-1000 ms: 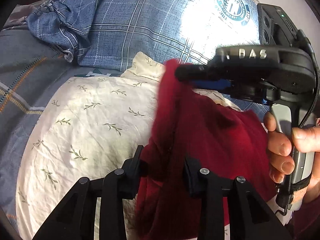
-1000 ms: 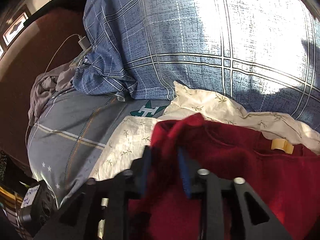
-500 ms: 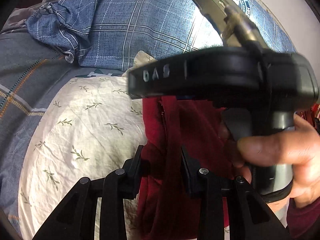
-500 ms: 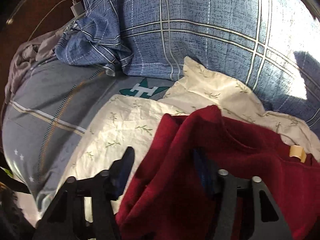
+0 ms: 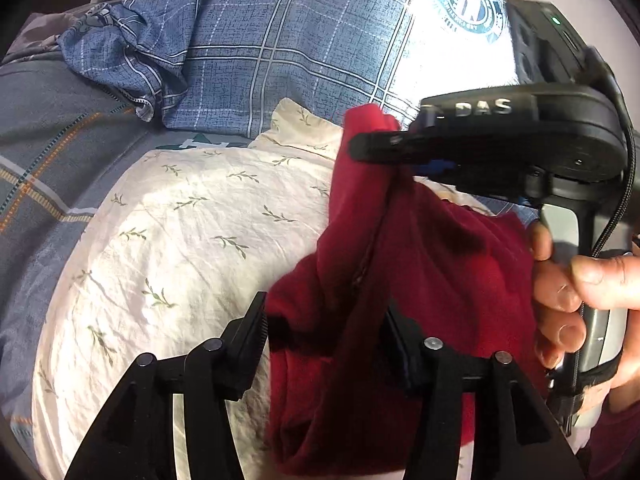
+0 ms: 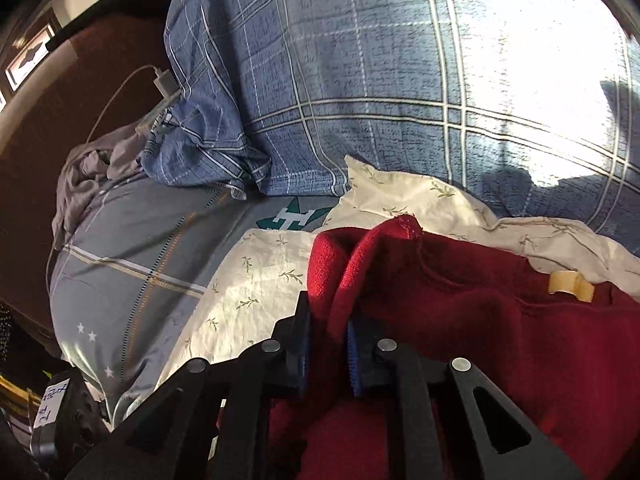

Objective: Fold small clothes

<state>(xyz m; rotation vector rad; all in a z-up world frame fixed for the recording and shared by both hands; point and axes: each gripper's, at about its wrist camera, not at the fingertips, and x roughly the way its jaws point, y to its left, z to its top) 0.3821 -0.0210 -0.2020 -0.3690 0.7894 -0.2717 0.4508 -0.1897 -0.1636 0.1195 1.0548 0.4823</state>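
Note:
A dark red garment (image 5: 424, 264) lies bunched on a white leaf-print cloth (image 5: 180, 216) on the bed. My right gripper (image 6: 327, 344) is shut on a raised fold of the red garment (image 6: 460, 320), lifting its edge. In the left wrist view the right gripper (image 5: 376, 148) comes in from the right and holds the fabric up. My left gripper (image 5: 324, 332) has its jaws spread wide, with red cloth hanging loose between them. A tan label (image 6: 570, 285) shows on the garment.
A blue plaid pillow (image 6: 360, 72) lies behind the white cloth. A grey patterned bedsheet (image 6: 132, 264) spreads to the left. A white charger and cable (image 6: 160, 84) rest by the dark headboard. A crumpled grey cloth (image 6: 88, 168) lies at far left.
My right gripper opened half a second ago and has shut again on the garment's fold, drawing back right. My left gripper's jaws have spread from their pinch on the cloth.

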